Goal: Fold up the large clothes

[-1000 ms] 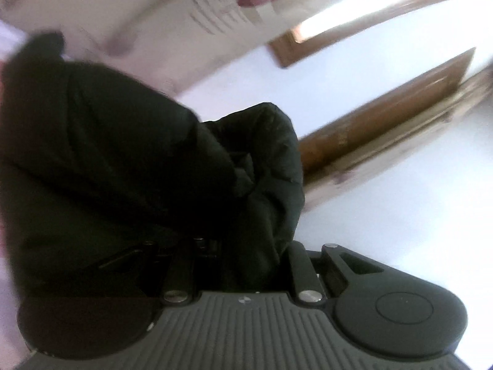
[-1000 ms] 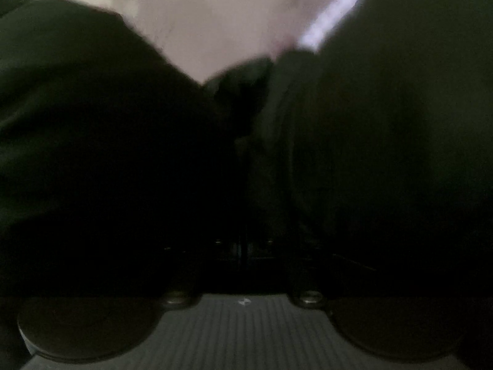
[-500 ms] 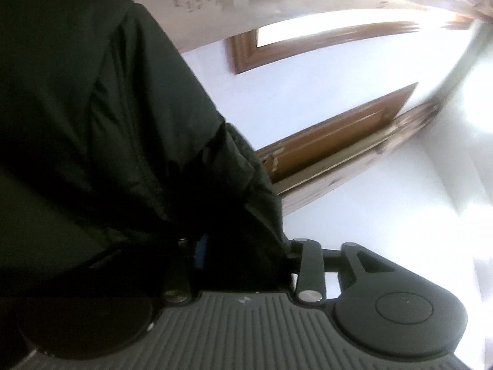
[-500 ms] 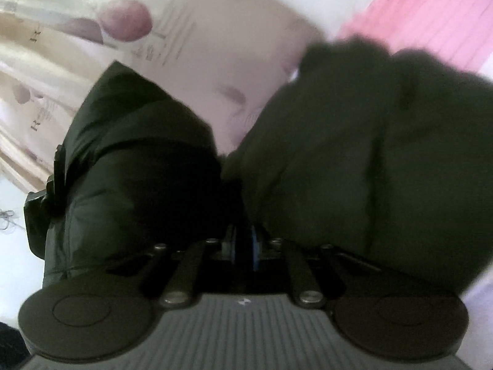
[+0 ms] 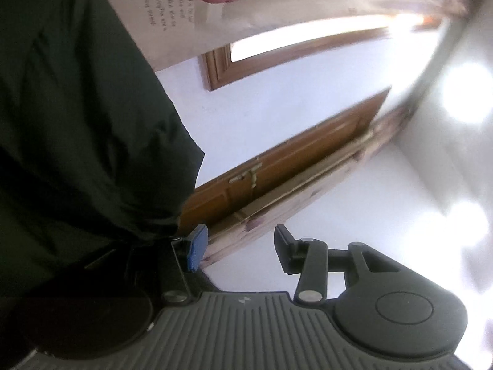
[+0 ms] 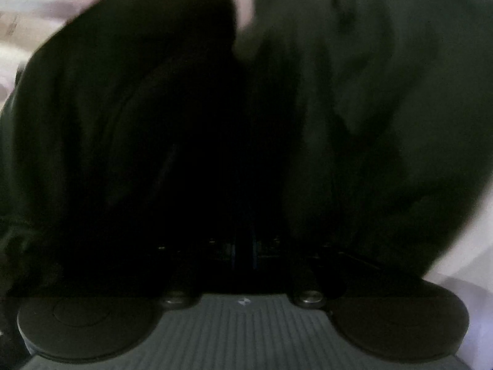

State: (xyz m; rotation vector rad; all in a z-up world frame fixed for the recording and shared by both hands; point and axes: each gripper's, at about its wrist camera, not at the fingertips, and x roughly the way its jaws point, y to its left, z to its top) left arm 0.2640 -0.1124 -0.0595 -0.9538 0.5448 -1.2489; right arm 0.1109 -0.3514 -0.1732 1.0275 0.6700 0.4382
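1. Left gripper (image 5: 237,251) had just been opening; jaws stood apart, nothing between them, dark jacket (image 5: 80,117) draped beside its left finger.
2. Right gripper (image 6: 243,251) was clamped on the jacket (image 6: 369,108), which filled its view.

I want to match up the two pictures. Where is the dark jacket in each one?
Left wrist view: the dark jacket fills the left side and hangs over the left finger; nothing lies between the open jaws of the left gripper.
Right wrist view: the dark jacket covers nearly the whole picture, bunched around the shut right gripper.
Shared landmark: the pale leaf-print cloth behind the jacket.
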